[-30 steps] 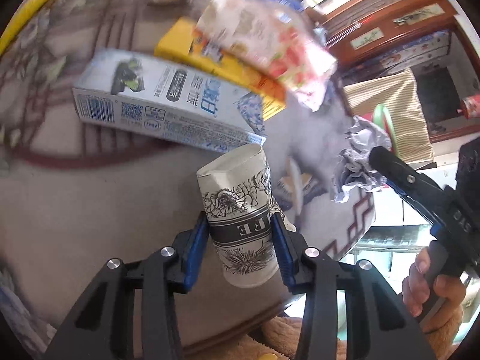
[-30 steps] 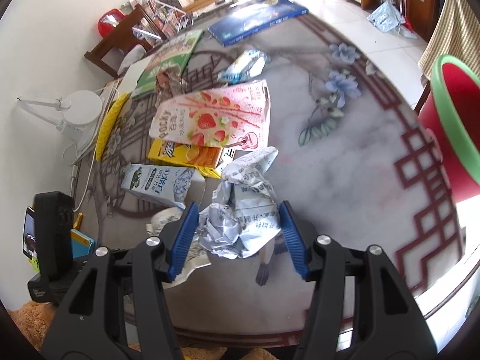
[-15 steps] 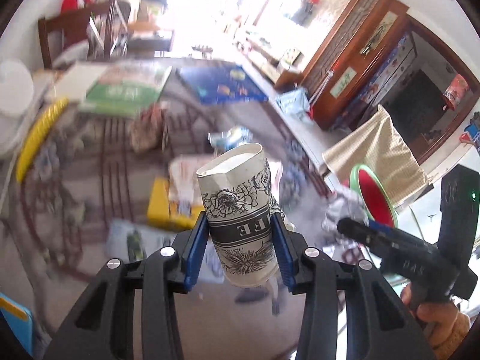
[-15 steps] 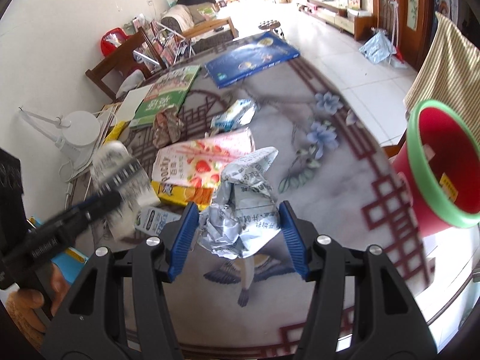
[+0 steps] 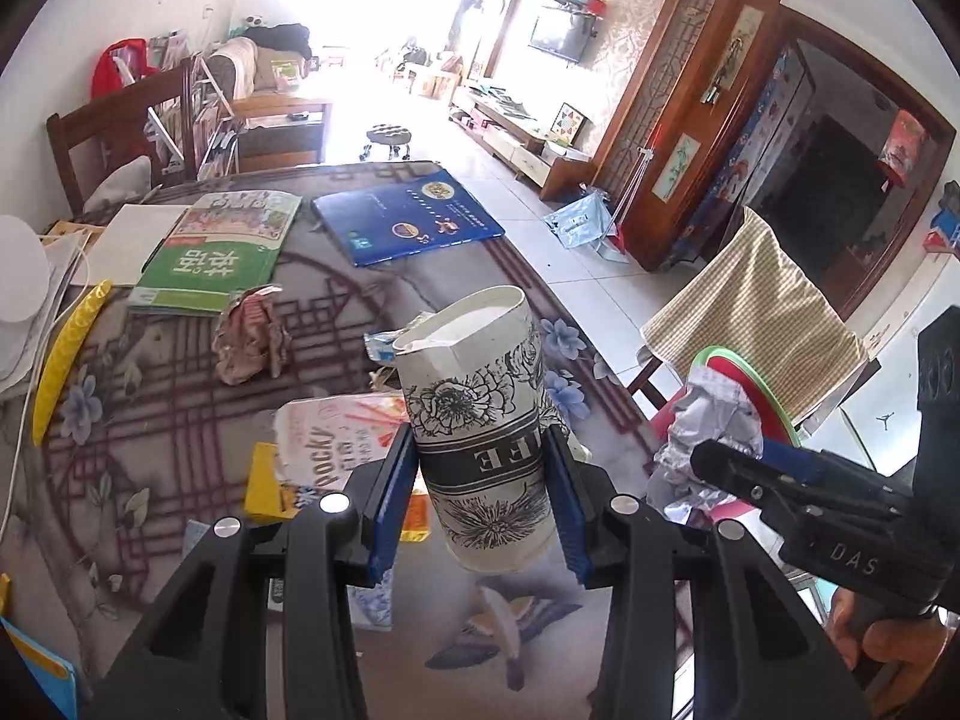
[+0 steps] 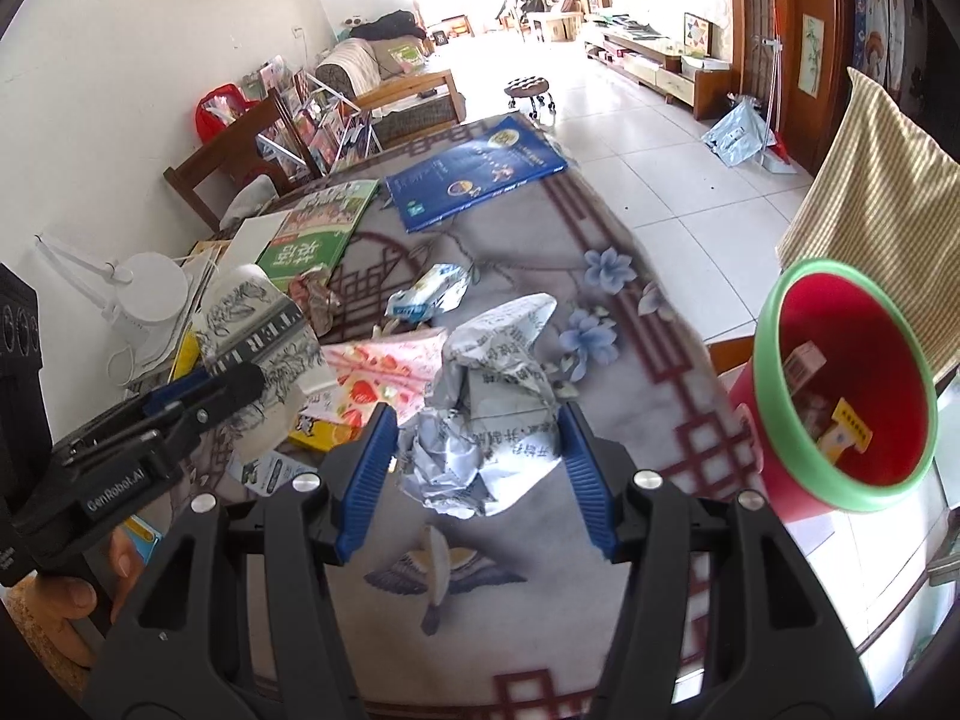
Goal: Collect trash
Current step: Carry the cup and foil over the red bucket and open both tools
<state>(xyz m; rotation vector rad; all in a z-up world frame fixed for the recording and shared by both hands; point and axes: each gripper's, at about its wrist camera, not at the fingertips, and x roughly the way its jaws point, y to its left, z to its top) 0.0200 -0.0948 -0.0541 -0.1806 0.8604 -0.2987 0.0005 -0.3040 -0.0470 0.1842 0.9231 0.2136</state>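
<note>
Across the patterned table [image 6: 630, 360] lie a blue book [image 6: 474, 171], a green book [image 6: 312, 240], a strawberry snack box [image 6: 384, 378] and a small blue-and-white wrapper [image 6: 429, 294]. Beyond the table's right edge stands a red bin with a green rim [image 6: 840, 384], some packets already inside. Above the table, the left gripper [image 5: 486, 480] clamps a flower-printed paper cup [image 5: 480, 420], while the right gripper [image 6: 480, 462] pinches a crumpled printed paper [image 6: 492, 402] near the bin.

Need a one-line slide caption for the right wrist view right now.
Right gripper holds crumpled paper above the table, red bin to its right.
</note>
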